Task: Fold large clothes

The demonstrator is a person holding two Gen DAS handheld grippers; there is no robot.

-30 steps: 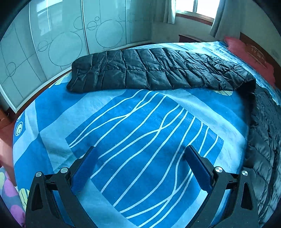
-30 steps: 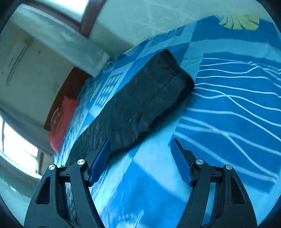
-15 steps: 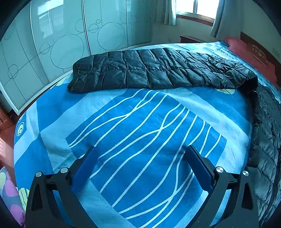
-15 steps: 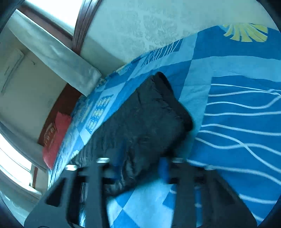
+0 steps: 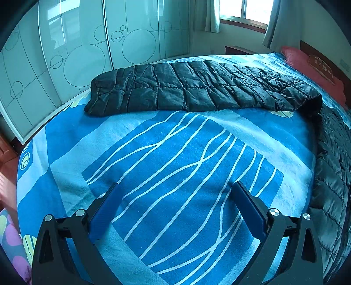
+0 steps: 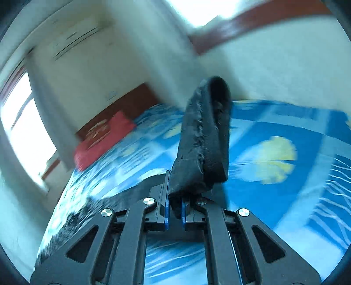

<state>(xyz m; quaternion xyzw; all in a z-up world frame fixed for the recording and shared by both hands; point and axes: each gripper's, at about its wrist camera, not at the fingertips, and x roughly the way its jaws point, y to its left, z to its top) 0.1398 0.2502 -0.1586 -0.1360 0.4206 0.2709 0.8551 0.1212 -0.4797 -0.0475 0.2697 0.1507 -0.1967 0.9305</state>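
Note:
A long black quilted down coat [image 5: 197, 87] lies folded lengthwise across the far side of the blue patterned bed [image 5: 175, 164], and part of it runs down the right edge. My left gripper [image 5: 175, 206] is open and empty, hovering over the blue bedsheet, well short of the coat. My right gripper [image 6: 174, 210] is shut on a dark end of the coat [image 6: 204, 140], which stands up lifted in front of the camera above the bed [image 6: 285, 197]. The right wrist view is motion-blurred.
Frosted sliding wardrobe doors [image 5: 76, 50] stand along the far left of the bed. A red pillow [image 5: 307, 63] lies by the wooden headboard; it also shows in the right wrist view [image 6: 103, 138]. A window with curtains [image 5: 241, 11] is behind.
My right gripper moved in on the coat's end, shut on it and lifted it off the bed. My left gripper stayed open and almost still.

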